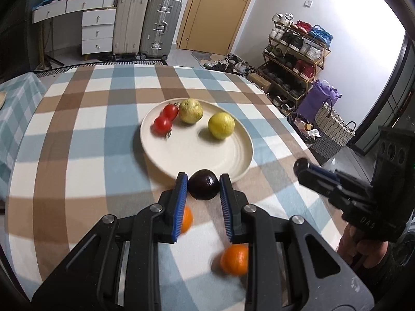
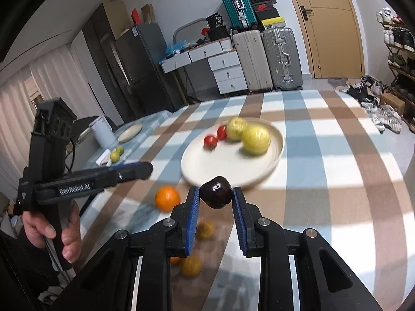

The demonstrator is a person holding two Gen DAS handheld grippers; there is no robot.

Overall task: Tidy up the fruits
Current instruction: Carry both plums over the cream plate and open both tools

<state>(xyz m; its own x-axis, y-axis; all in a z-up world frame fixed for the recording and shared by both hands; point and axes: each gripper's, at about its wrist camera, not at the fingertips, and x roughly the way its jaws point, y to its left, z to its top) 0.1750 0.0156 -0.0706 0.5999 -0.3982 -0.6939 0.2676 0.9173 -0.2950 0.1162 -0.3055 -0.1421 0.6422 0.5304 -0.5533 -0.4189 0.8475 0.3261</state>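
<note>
Right claw (image 2: 215, 197) grips plum (image 2: 215, 193) just short of plate (image 2: 281, 146) rim.

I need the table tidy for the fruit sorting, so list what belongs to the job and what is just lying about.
Job:
- plate
- tomatoes
- yellow-green fruits
- oranges
- left plum, held in left tongs
- right plum, held in right tongs

Lying about:
- suitcases
- drawers
- shoe rack
- woven basket
</note>
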